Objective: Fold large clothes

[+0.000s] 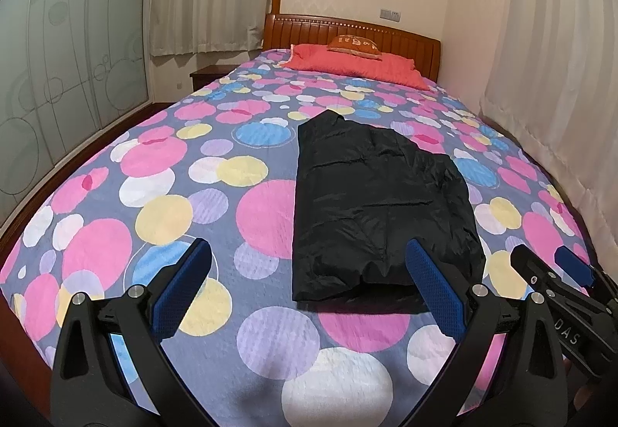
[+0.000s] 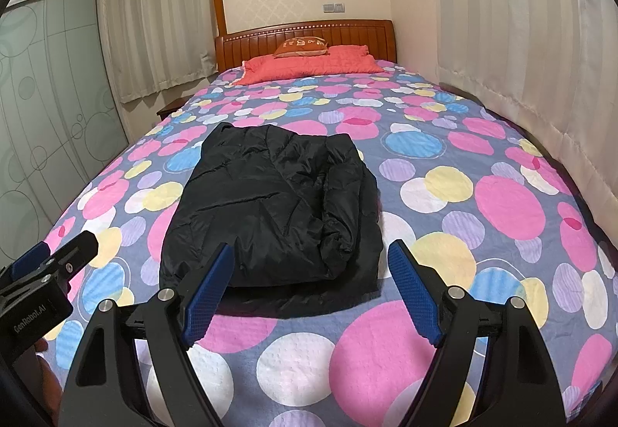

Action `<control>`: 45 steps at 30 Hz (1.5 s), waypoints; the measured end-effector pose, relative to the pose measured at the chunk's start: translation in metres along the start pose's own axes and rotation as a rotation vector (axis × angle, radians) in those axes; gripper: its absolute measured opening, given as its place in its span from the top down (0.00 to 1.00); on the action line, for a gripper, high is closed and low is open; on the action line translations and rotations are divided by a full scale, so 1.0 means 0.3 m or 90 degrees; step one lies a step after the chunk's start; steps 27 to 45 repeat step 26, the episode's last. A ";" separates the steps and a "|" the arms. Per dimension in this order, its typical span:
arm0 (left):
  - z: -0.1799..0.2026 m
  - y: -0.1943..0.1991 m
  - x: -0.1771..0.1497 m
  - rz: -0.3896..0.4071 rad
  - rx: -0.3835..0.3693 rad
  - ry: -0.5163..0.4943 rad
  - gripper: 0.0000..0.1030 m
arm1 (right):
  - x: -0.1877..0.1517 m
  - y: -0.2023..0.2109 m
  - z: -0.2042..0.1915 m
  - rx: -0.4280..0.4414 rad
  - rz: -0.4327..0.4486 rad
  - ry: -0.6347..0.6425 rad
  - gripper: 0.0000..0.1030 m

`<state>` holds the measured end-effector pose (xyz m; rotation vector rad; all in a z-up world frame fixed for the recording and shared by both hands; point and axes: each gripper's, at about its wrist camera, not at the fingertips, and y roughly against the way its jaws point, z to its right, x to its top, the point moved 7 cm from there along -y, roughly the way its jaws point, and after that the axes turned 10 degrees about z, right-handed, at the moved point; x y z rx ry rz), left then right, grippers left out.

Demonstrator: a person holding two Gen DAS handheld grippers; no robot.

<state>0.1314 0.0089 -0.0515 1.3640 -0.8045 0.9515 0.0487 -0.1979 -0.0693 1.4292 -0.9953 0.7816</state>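
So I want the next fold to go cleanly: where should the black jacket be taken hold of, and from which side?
Probably the near hem of the black jacket, at its two corners, coming from the foot of the bed. That edge lies flat nearest both open grippers, left and right, while a bulky folded layer sits on top.

Warm indoor light, sharp focus, heavy fisheye bending, dark corners.
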 end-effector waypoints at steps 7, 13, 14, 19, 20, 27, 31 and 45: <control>0.012 -0.002 0.010 0.017 -0.009 -0.010 0.03 | -0.003 -0.001 -0.001 -0.001 -0.003 -0.001 0.22; 0.011 -0.011 0.003 0.014 -0.006 -0.004 0.02 | -0.005 -0.020 -0.007 0.002 -0.010 -0.001 0.22; 0.010 -0.016 -0.003 0.006 0.005 -0.009 0.02 | -0.006 -0.024 -0.007 0.002 -0.012 -0.002 0.22; 0.016 -0.056 -0.027 -0.008 -0.007 -0.013 0.02 | -0.027 -0.051 0.016 0.004 -0.020 -0.005 0.22; 0.002 -0.071 -0.024 -0.003 0.004 -0.007 0.02 | -0.026 -0.058 0.025 0.003 -0.021 -0.008 0.22; -0.164 -0.223 -0.088 -0.055 0.062 0.029 0.02 | -0.043 -0.134 0.190 -0.044 -0.030 -0.034 0.22; -0.164 -0.223 -0.088 -0.055 0.062 0.029 0.02 | -0.043 -0.134 0.190 -0.044 -0.030 -0.034 0.22; -0.164 -0.223 -0.088 -0.055 0.062 0.029 0.02 | -0.043 -0.134 0.190 -0.044 -0.030 -0.034 0.22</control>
